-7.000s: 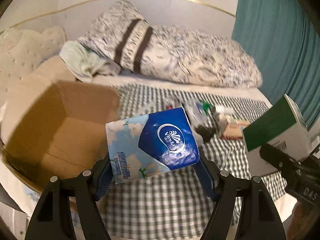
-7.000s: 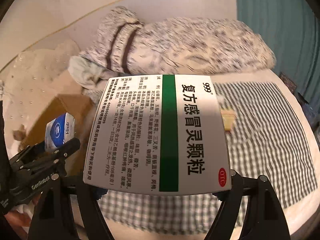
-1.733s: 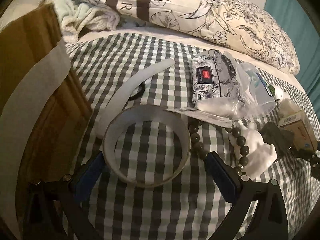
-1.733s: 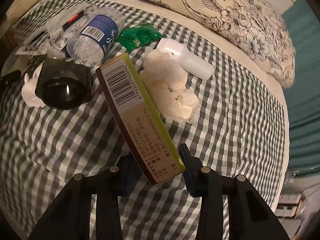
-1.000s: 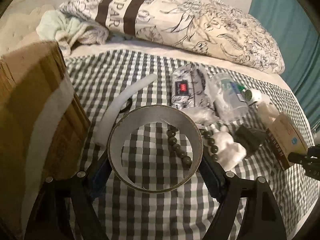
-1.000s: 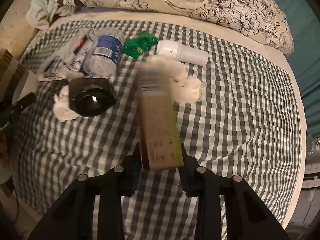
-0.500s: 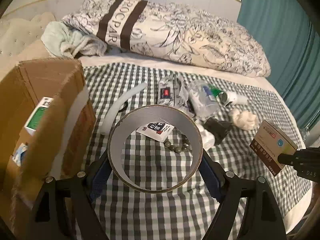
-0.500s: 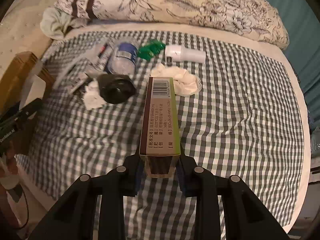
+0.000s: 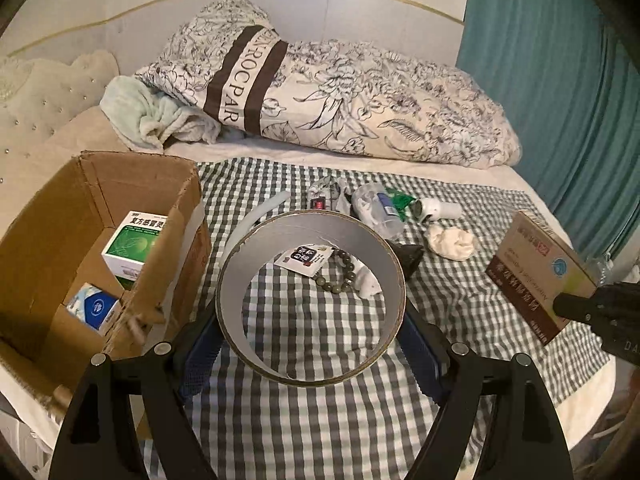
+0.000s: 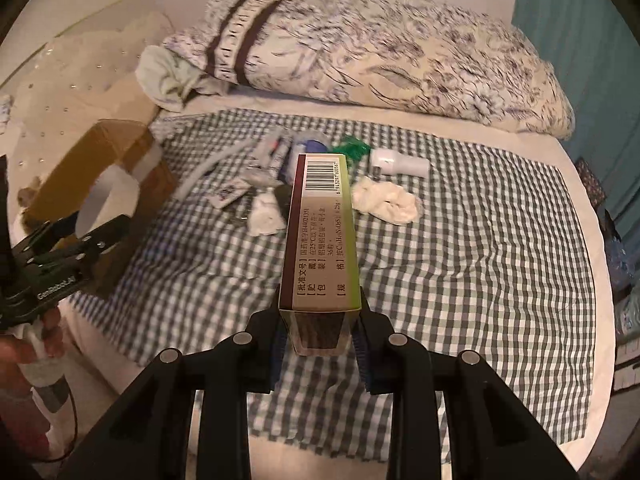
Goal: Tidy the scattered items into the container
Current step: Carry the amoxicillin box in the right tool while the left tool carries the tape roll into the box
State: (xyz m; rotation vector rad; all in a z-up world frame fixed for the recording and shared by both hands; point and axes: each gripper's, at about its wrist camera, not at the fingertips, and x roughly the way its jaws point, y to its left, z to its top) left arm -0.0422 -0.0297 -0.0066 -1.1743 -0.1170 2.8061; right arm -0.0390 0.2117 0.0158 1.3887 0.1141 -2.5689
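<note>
Above a checked bed cover (image 9: 304, 420), left gripper (image 9: 310, 344) fingers clamp a wide tape roll (image 9: 310, 300), held in the air beside the open cardboard box (image 9: 80, 248), w/ a green-white medicine carton (image 9: 134, 242) & blue tissue pack (image 9: 94, 310) inside. Right gripper (image 10: 320, 332) fingers pinch a brown medicine box (image 10: 320, 236) end-on. Bracelet (image 9: 340, 276), white bottle (image 9: 438, 209), crumpled tissue (image 9: 452, 242) lie on the cover.

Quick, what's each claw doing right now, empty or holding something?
Left claw: closed on the tape roll.
Right claw: closed on the medicine box.
</note>
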